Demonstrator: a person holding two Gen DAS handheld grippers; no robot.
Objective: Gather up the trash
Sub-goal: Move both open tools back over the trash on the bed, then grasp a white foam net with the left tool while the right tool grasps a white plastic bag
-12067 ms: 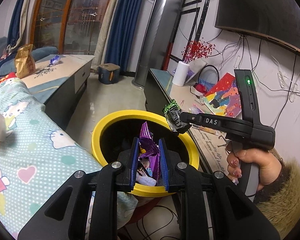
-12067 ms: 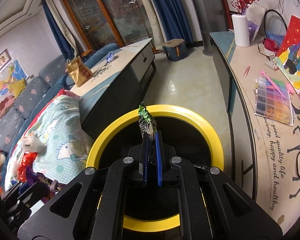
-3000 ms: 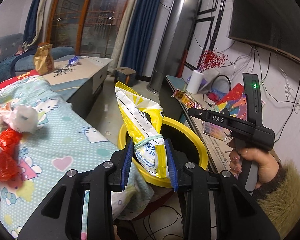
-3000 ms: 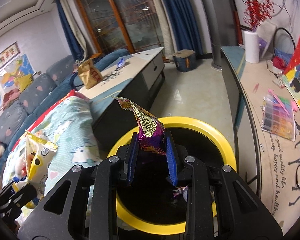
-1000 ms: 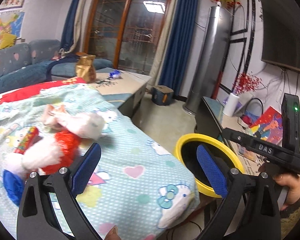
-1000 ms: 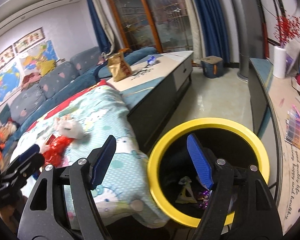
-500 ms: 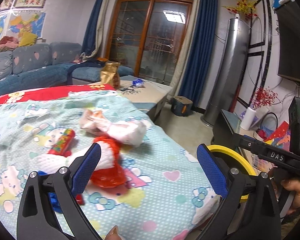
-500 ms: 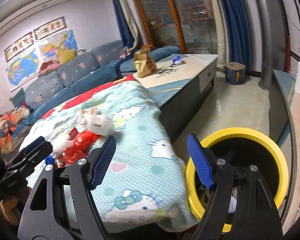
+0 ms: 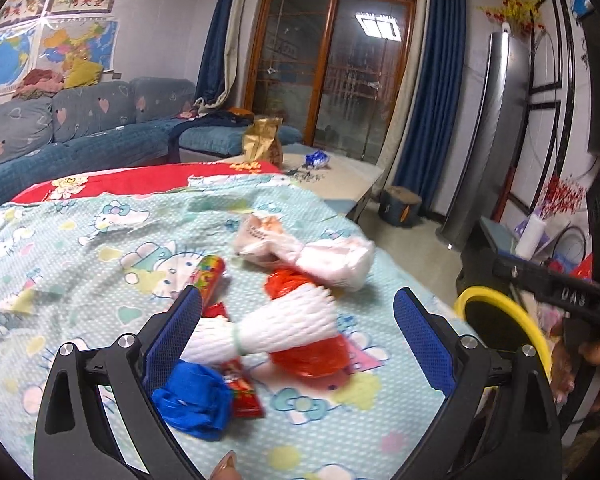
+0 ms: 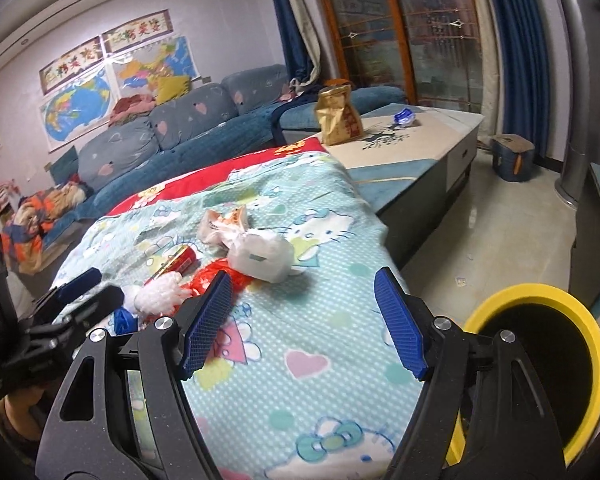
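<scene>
Now my left gripper (image 9: 296, 332) and right gripper (image 10: 302, 324) gape wide and empty above the rubbish pile (image 9: 288, 320), readying another pick for the nearby bin (image 10: 540, 360).

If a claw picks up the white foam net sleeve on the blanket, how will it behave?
The white foam net sleeve looks airy, so probably very light. Its mesh is likely soft and would squash between pads. A pale band pinches its middle, so both ends may flop. It is not fragile, I think.
</scene>
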